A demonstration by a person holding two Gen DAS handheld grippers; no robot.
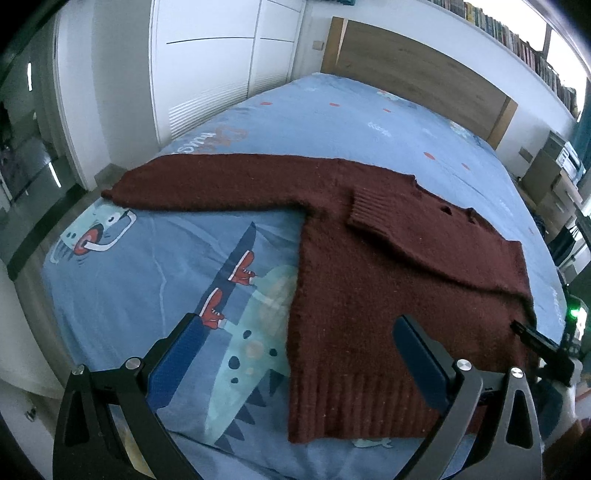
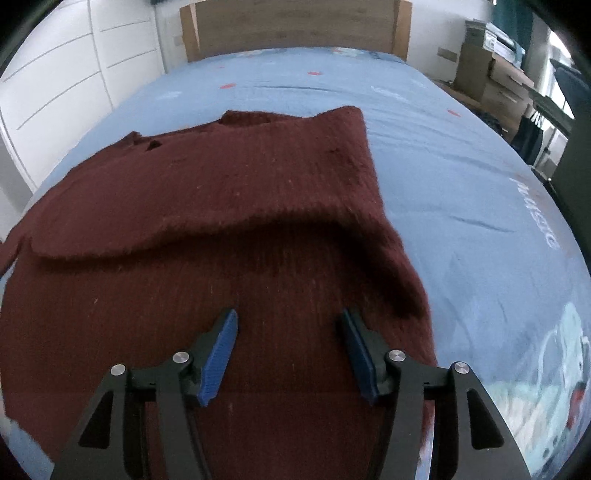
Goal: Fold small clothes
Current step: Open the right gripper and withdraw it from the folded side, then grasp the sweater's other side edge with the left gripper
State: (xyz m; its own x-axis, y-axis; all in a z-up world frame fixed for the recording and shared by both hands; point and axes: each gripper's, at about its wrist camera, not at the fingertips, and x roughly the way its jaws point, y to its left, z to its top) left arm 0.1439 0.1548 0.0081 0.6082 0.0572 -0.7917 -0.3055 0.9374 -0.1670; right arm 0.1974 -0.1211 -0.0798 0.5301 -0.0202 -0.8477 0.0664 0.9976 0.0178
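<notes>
A dark red knitted sweater (image 1: 369,288) lies flat on the blue patterned bed sheet (image 1: 147,266). One sleeve stretches out to the left (image 1: 207,184). The other sleeve is folded across the body, its ribbed cuff (image 1: 365,210) near the collar. My left gripper (image 1: 295,332) is open and empty, above the sweater's left hem edge. My right gripper (image 2: 288,332) is open and empty, low over the sweater body (image 2: 258,288), just below the folded sleeve (image 2: 207,199). The right gripper also shows at the right edge of the left wrist view (image 1: 543,347).
The bed has a wooden headboard (image 2: 295,29) at the far end. White wardrobes (image 1: 210,66) stand to the left. Boxes and shelves (image 2: 495,81) stand to the right of the bed. A bookshelf (image 1: 517,44) runs along the wall above.
</notes>
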